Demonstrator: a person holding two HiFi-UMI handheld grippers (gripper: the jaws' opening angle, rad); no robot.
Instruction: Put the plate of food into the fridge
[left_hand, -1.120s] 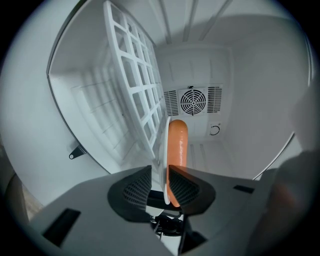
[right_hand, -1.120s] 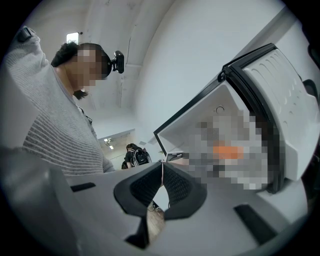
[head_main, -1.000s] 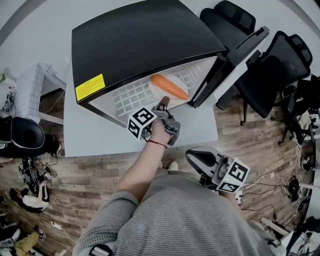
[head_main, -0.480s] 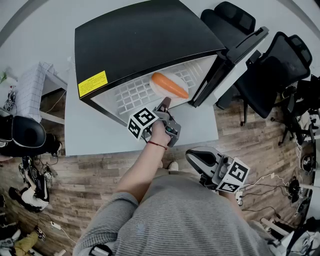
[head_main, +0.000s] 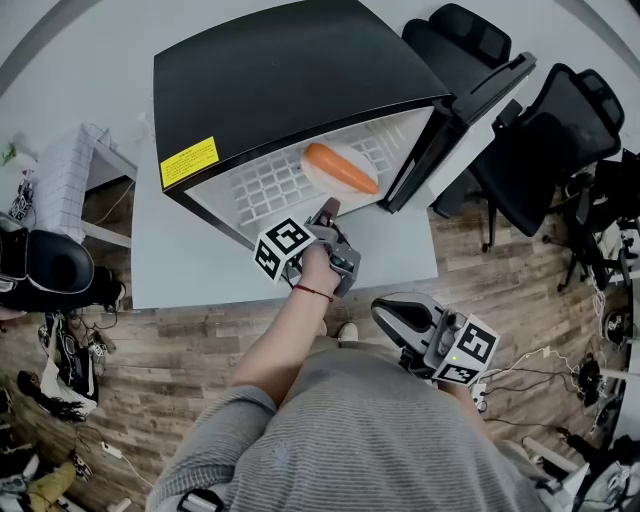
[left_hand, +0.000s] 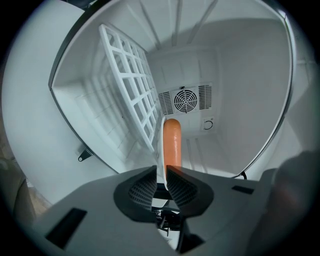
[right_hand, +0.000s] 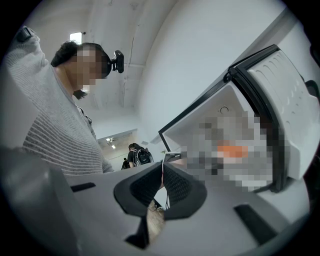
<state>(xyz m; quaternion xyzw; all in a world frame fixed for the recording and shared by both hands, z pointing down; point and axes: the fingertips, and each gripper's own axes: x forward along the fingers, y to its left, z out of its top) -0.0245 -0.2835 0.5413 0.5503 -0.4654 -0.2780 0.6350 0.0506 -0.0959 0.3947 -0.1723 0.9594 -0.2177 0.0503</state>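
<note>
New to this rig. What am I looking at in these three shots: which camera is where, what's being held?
No robot here: a person carries two hand-held two-jaw grippers. The head view comes from a camera on the person's head, looking down. The other two cameras ride on the grippers and look along their jaws. A black mini fridge stands on a white table, door open. The left gripper is clamped on the rim of a white plate carrying an orange piece of food, at the fridge's mouth over the wire shelf. The right gripper hangs low by the person's waist, jaws together, holding nothing.
</note>
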